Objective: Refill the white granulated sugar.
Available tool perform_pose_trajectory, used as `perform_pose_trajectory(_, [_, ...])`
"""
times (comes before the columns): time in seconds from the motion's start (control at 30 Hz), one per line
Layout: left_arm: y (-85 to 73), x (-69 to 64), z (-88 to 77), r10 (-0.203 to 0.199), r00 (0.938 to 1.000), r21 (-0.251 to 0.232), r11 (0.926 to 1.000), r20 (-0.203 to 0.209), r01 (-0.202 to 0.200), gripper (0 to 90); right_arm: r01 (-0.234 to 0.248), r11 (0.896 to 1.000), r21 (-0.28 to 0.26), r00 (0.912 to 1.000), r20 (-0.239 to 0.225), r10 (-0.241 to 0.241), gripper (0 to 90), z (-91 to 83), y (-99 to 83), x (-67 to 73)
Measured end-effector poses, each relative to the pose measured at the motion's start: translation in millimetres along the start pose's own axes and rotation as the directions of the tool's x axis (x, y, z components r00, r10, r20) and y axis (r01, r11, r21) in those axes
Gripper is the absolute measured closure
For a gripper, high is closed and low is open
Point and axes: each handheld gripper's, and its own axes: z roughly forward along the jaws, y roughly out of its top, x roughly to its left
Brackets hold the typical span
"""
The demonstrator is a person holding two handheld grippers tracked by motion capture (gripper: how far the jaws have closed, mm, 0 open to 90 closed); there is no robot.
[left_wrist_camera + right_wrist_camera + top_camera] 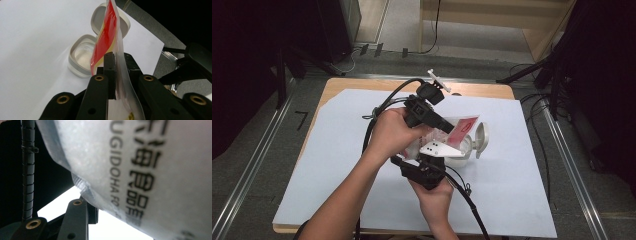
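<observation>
Left hand-held gripper (117, 62) clamped narrow on red-and-clear packet (107, 37), above open white container (82, 56); right hand-held gripper (432, 152) half open against packet, grip unclear.

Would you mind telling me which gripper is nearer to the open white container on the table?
Right. The right gripper sits just beside the open white container, at its near-left edge. The left gripper is above and behind it, clamped on the red-and-clear packet.

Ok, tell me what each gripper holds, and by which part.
Left gripper pinches the red-and-clear packet at its clear edge. Right gripper: packet close against it, grip unclear.
</observation>
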Motion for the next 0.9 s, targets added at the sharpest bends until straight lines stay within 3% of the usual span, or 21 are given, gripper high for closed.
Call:
perform_pose_trajectory(0.37, [-8.7, 1.5, -3.3, 0.004, 1.0000, 0.002, 1.0000, -0.006, -0.004, 84.0, 0.019, 1.000, 0.023, 0.9998, -0.001, -0.019, 62.0, 2.7, -6.2, 0.3])
perform_pose_trajectory(0.7, [-18.6, 6.5, -2.9, -0.014, 0.9995, -0.027, 0.9995, 0.027, 0.015, 84.4, 0.025, 0.999, 0.049, 0.9997, 0.007, -0.025, 61.2, 5.1, -13.3, -1.9])
perform_pose_trajectory(0.9, [-21.0, 7.2, -4.4, -0.007, 0.9999, -0.025, 0.9997, 0.011, 0.008, 84.6, 0.042, 0.997, 0.066, 0.9991, 0.006, -0.043, 61.4, 7.7, -13.9, -3.9])
